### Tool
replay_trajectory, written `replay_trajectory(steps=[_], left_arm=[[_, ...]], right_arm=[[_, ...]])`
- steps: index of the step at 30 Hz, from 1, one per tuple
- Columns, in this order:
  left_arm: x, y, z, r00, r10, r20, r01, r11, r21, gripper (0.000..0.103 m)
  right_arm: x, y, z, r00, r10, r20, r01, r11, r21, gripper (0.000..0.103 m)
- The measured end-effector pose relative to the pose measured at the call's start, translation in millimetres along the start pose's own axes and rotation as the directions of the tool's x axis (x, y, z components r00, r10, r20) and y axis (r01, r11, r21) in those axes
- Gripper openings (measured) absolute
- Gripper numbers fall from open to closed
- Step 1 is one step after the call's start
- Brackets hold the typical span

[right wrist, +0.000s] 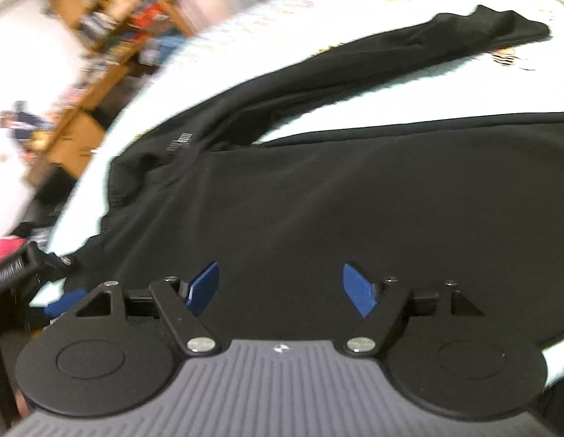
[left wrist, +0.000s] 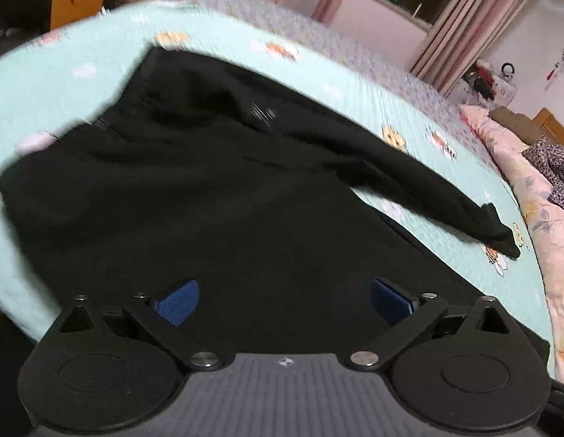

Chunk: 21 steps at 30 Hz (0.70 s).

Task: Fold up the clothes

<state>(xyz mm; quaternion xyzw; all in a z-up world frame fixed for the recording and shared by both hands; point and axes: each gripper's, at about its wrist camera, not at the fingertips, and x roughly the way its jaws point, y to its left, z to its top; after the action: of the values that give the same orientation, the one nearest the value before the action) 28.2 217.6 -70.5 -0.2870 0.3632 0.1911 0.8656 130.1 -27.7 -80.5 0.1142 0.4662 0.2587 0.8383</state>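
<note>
My left gripper (left wrist: pixel 284 300) hangs spread wide, nothing between its blue pads, over the black garment (left wrist: pixel 194 196) lying flat on the bed (left wrist: pixel 81 58); one sleeve (left wrist: pixel 438 196) reaches toward 3 o'clock; my right gripper (right wrist: pixel 280 289) is likewise spread and empty above it.

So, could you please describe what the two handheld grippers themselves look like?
Both match. The left gripper and the right gripper each have two blue ribbed pads on black link arms with silver pivot bolts, two round black discs, and a grey ribbed body bearing a small emblem. No cables or sleeves are visible.
</note>
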Motion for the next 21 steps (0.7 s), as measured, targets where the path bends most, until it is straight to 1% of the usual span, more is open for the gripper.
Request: replay_trajectory(steps=[1, 2, 3, 4, 5, 6, 8, 10, 11, 13, 15, 17, 18, 19, 21], left_arm=[[6.0, -7.9, -2.9, 1.000, 0.010, 0.006, -0.010, 1.000, -0.009, 0.100], [9.8, -12.7, -4.4, 0.999, 0.036, 0.019, -0.035, 0.999, -0.012, 0.098], [12.9, -13.8, -4.6, 0.997, 0.072, 0.024, -0.072, 0.997, -0.017, 0.100], [16.0, -14.9, -4.7, 0.994, 0.109, 0.029, -0.108, 0.994, -0.022, 0.102], [18.4, -14.3, -4.7, 0.991, 0.133, 0.032, -0.132, 0.991, -0.026, 0.101], [19.4, -10.5, -4.7, 0.990, 0.134, 0.032, -0.133, 0.991, -0.027, 0.101], [17.9, -0.8, -5.0, 0.987, 0.152, 0.051, -0.150, 0.988, -0.042, 0.101], [16.3, 8.9, -6.9, 0.982, 0.181, 0.056, -0.177, 0.982, -0.071, 0.102], [16.7, 13.3, -7.1, 0.980, 0.193, 0.049, -0.188, 0.978, -0.087, 0.102], [24.3, 22.5, -4.7, 0.983, 0.185, 0.003, -0.184, 0.975, -0.129, 0.102], [29.3, 29.6, -4.8, 0.987, 0.163, -0.004, -0.162, 0.975, -0.154, 0.102], [34.3, 31.5, -3.5, 0.987, 0.158, -0.011, -0.158, 0.975, -0.158, 0.102], [36.8, 32.5, -2.8, 0.988, 0.156, -0.014, -0.156, 0.975, -0.159, 0.102], [38.8, 32.8, -1.9, 0.988, 0.155, -0.019, -0.156, 0.975, -0.158, 0.102], [39.8, 31.2, -1.6, 0.987, 0.157, -0.022, -0.159, 0.975, -0.155, 0.102]], right_arm=[[6.9, 10.5, 2.1, 0.999, -0.034, -0.012, 0.034, 0.999, 0.005, 0.082], [14.7, 20.6, 2.9, 0.998, -0.054, -0.020, 0.054, 0.999, -0.008, 0.083], [22.5, 30.7, 3.7, 0.997, -0.074, -0.028, 0.073, 0.997, -0.021, 0.081], [31.0, 33.5, 3.8, 0.992, -0.115, -0.044, 0.114, 0.993, -0.029, 0.083], [39.5, 36.2, 3.9, 0.986, -0.157, -0.059, 0.155, 0.987, -0.038, 0.084], [48.0, 38.9, 4.0, 0.977, -0.198, -0.074, 0.195, 0.980, -0.047, 0.084], [58.0, 33.9, 0.5, 0.962, -0.254, -0.097, 0.251, 0.967, -0.042, 0.084], [60.1, 24.4, -3.4, 0.962, -0.262, -0.077, 0.261, 0.965, -0.031, 0.084], [60.9, 17.7, -3.7, 0.963, -0.258, -0.075, 0.259, 0.966, 0.001, 0.084], [58.4, 11.3, 0.0, 0.973, -0.226, -0.037, 0.228, 0.972, 0.061, 0.084], [48.7, 13.3, 8.0, 0.973, -0.214, 0.080, 0.210, 0.976, 0.061, 0.084], [41.9, 12.8, 18.3, 0.956, -0.223, 0.191, 0.219, 0.975, 0.042, 0.084], [39.3, 11.8, 24.5, 0.943, -0.223, 0.247, 0.223, 0.974, 0.027, 0.085], [41.2, 10.4, 28.8, 0.934, -0.212, 0.288, 0.221, 0.975, 0.003, 0.087], [54.2, 2.9, 35.3, 0.914, -0.213, 0.346, 0.236, 0.972, -0.025, 0.088]])
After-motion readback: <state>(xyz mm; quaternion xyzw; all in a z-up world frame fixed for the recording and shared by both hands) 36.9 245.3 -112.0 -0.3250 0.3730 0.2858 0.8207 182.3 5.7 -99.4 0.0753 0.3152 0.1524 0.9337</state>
